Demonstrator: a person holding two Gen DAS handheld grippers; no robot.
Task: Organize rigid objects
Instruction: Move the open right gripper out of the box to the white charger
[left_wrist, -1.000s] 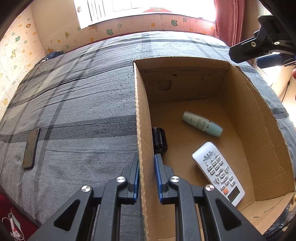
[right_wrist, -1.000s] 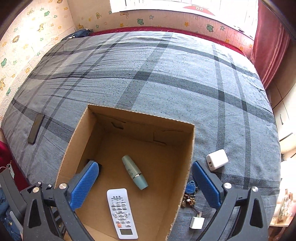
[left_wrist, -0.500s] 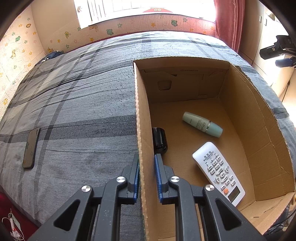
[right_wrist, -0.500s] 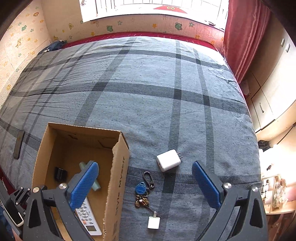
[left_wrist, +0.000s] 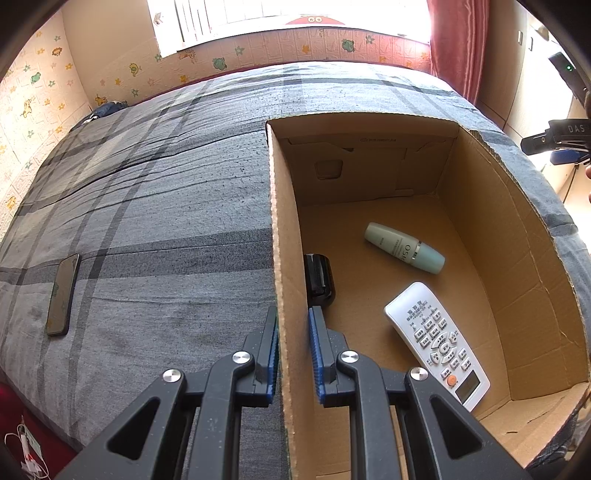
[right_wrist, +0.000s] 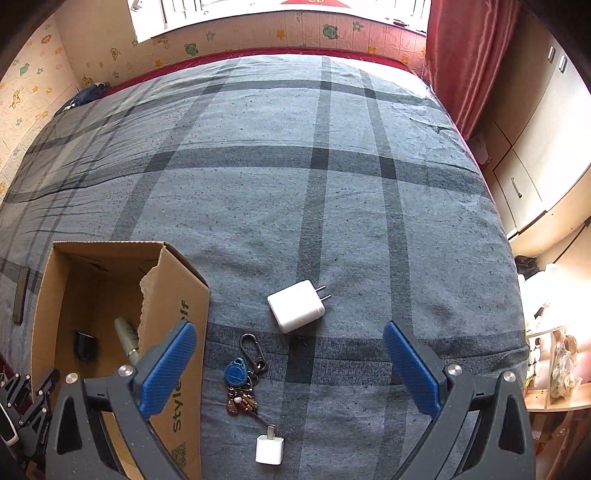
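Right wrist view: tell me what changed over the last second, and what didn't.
The right gripper, open and empty throughout, swung from above the cardboard box to over the white charger and keyring on the bed. The left gripper stayed clamped on the box wall; box contents unmoved.

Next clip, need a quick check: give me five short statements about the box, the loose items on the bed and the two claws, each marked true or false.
1. The left claw is clamped on the cardboard box's side wall. True.
2. The right claw grips the white charger. False: it is open above the bed, holding nothing.
3. The remote control lies inside the box. True.
4. The key bunch is in the box. False: it lies on the bed beside the box.
5. The phone rests on the bedspread outside the box. True.
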